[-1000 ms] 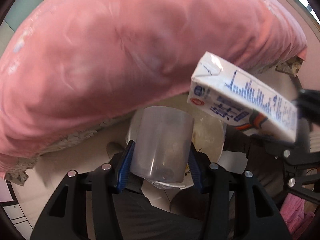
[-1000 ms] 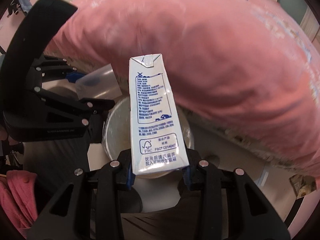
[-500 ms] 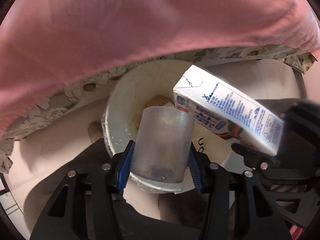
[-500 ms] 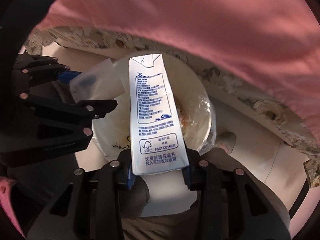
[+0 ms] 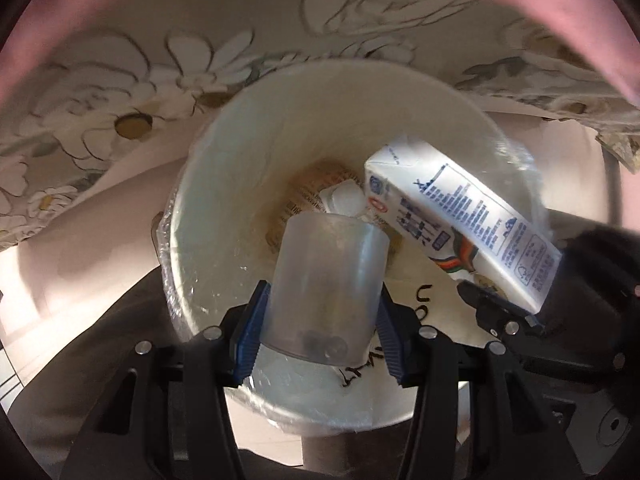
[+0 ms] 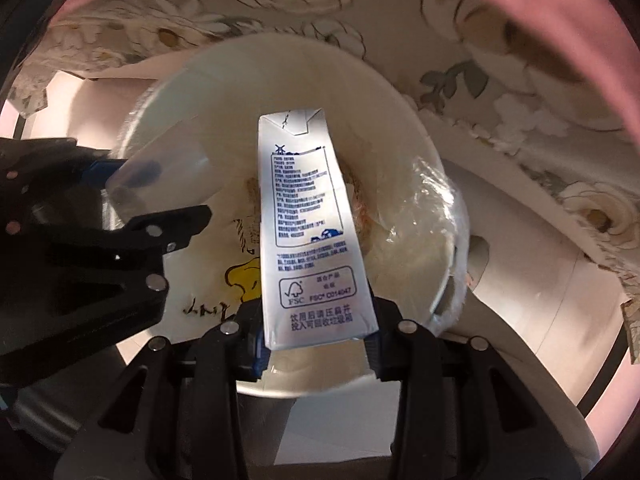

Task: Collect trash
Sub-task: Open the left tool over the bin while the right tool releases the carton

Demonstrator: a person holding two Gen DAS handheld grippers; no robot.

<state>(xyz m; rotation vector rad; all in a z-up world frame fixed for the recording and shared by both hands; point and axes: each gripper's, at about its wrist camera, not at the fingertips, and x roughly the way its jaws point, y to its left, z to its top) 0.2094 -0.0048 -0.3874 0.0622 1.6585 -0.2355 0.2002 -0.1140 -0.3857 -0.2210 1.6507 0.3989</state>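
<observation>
My left gripper (image 5: pixel 320 334) is shut on a clear plastic cup (image 5: pixel 326 288), its blue pads pressing both sides. It hangs over the mouth of a white round trash bin (image 5: pixel 224 184) lined with clear film. My right gripper (image 6: pixel 316 338) is shut on a white milk carton (image 6: pixel 308 232) with blue print, held upright above the same bin (image 6: pixel 404 128). The carton (image 5: pixel 464 220) reaches into the bin from the right in the left wrist view. The cup (image 6: pixel 160 176) and left gripper sit at the left in the right wrist view. Wrappers (image 5: pixel 316 196) lie on the bin's bottom.
A floral bed skirt (image 5: pixel 168 64) under a pink cover (image 5: pixel 80 12) hangs close behind the bin. Pale floor (image 5: pixel 72 252) lies left of the bin. In the right wrist view the floral cloth (image 6: pixel 520 112) runs along the top and right.
Both grippers have sunk from bed height down to the bin's mouth. The pink cover slid to the top edge and the bin now fills both views. Both grips are unchanged.
</observation>
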